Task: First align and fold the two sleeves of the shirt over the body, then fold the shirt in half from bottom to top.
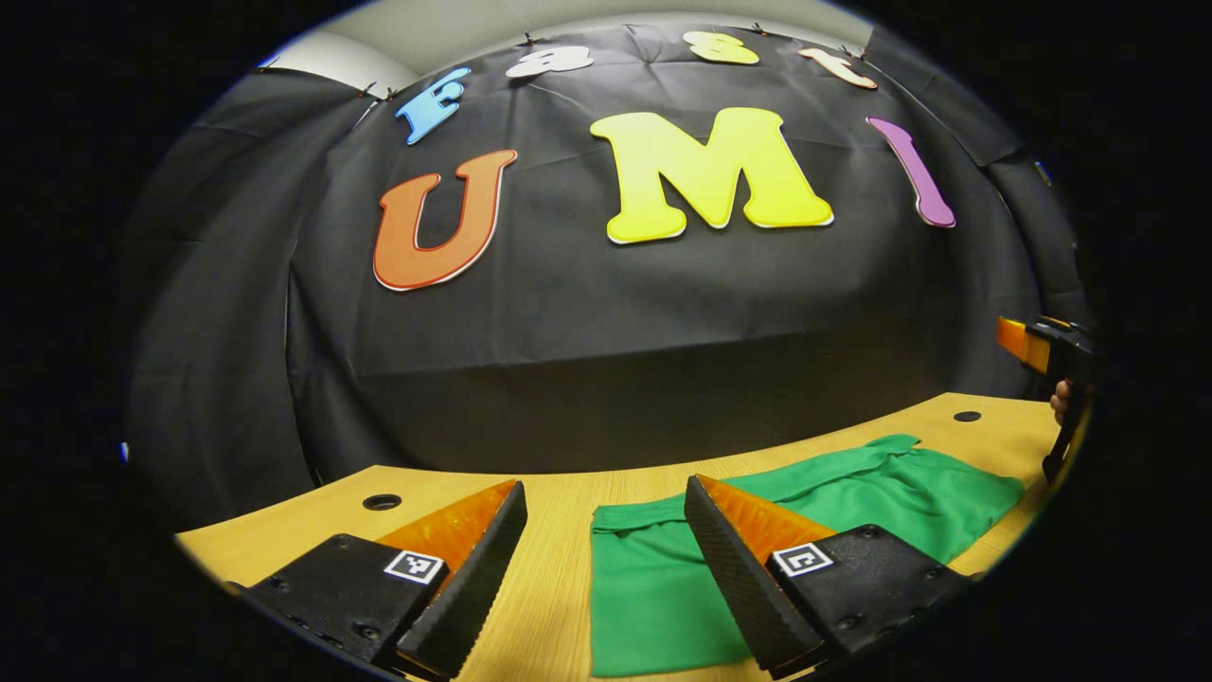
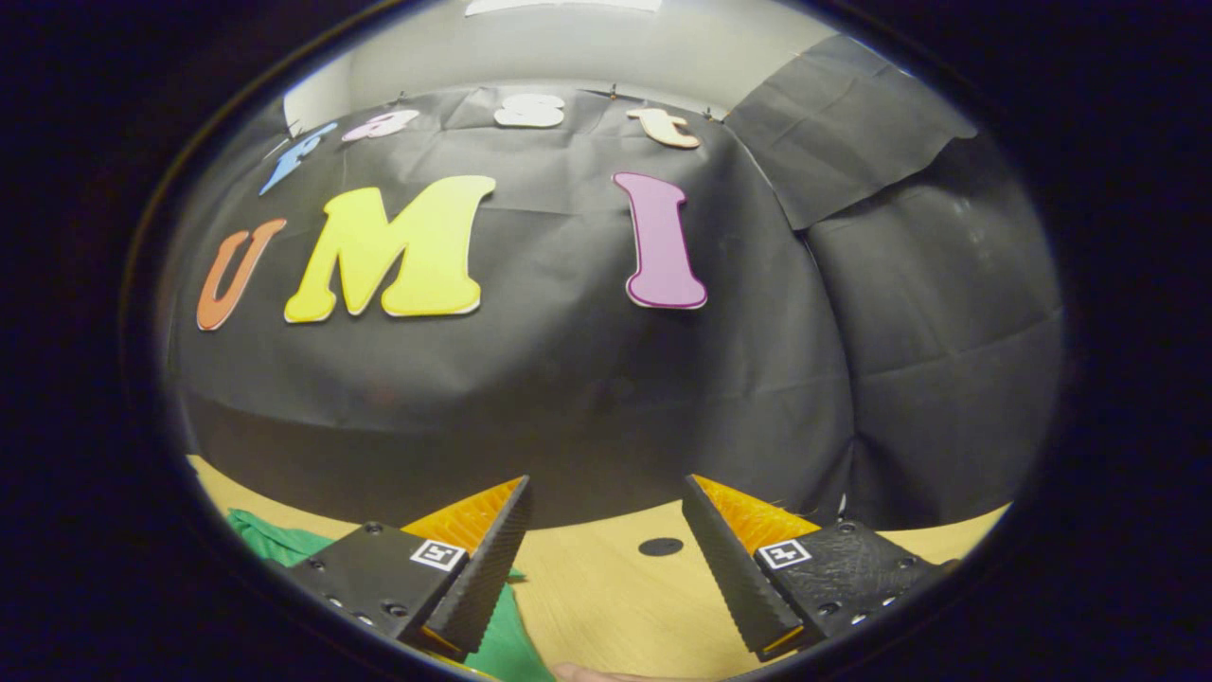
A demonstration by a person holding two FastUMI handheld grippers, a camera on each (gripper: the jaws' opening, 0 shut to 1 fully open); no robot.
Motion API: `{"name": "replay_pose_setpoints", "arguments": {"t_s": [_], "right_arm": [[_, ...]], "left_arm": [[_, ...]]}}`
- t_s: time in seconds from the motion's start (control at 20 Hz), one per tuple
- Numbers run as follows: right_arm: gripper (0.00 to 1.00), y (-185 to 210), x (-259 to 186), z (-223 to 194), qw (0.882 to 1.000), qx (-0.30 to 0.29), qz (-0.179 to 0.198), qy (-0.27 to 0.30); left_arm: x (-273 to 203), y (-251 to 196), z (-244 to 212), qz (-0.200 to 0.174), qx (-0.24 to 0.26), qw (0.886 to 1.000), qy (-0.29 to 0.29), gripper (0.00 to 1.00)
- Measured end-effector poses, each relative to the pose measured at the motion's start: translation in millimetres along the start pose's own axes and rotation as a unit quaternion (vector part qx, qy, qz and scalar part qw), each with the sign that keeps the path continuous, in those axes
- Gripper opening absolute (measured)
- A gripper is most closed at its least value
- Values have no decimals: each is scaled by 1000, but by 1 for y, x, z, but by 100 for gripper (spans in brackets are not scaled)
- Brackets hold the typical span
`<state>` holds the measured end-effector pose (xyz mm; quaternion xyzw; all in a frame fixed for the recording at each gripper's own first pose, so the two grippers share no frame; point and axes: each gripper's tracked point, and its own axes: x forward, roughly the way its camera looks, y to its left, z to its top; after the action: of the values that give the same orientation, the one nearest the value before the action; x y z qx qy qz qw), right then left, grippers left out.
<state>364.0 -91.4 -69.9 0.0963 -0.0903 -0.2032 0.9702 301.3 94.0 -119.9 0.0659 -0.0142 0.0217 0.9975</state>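
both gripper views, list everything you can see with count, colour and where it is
shirt: 1, green, lying flat on the table, ahead and to the right in the left gripper view; an edge of it at the lower left in the right gripper view
table: 1, light wood, under the shirt
table holes: 3 seen, dark, round, near the table's far edge
booth wall: 1, black cloth, behind the table
left claw: 1, open, above the shirt's left edge
right claw: 1, open, above the table, beside the shirt
hand: 1, holding the right claw at the far right
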Motion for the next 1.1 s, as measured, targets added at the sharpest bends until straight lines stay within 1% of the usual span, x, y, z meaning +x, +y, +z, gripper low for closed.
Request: {"name": "replay_pose_setpoints", "arguments": {"t_s": [0.05,0.2,0.3,0.35,0.4,0.45,0.6,0.65,0.7,0.8,0.85,0.9,1.0,1.05,1.1], "right_arm": [[96,-2,-11,2,1000,-3,5,2],[96,-6,-49,6,999,-21,24,8],[96,-10,-77,9,998,-46,34,17],[96,-14,-91,16,998,-58,35,15],[94,-14,-107,25,997,-64,42,10],[96,-14,-124,34,996,-68,54,7],[96,-20,-168,64,994,-77,78,-2],[95,-20,-185,73,993,-78,88,-1],[95,-20,-199,80,992,-81,101,1],[94,-17,-226,90,986,-99,131,14],[95,-17,-239,96,983,-109,144,21],[95,-19,-253,99,981,-114,155,31],[93,-21,-278,106,977,-101,179,55],[92,-16,-292,106,972,-83,206,74],[94,-16,-301,103,969,-72,219,95]], "left_arm": [[-10,-6,-3,-8,-9,1000,8,100],[-45,-16,-2,-11,-21,1000,21,100],[-70,-29,-2,-22,-25,999,39,100],[-86,-34,5,-26,-22,999,34,100],[-98,-35,14,-20,-15,999,23,100],[-115,-39,29,-19,-8,1000,14,100],[-158,-53,60,-29,12,1000,2,100],[-172,-55,72,-25,19,999,-3,100],[-184,-60,85,-26,15,999,-13,100],[-209,-83,103,-60,-1,998,-15,100],[-219,-87,107,-61,0,998,-9,100],[-228,-86,112,-54,6,999,-1,100],[-247,-85,124,-50,13,999,4,100],[-256,-85,126,-49,7,999,9,100],[-263,-89,126,-56,-5,998,18,100]]}}
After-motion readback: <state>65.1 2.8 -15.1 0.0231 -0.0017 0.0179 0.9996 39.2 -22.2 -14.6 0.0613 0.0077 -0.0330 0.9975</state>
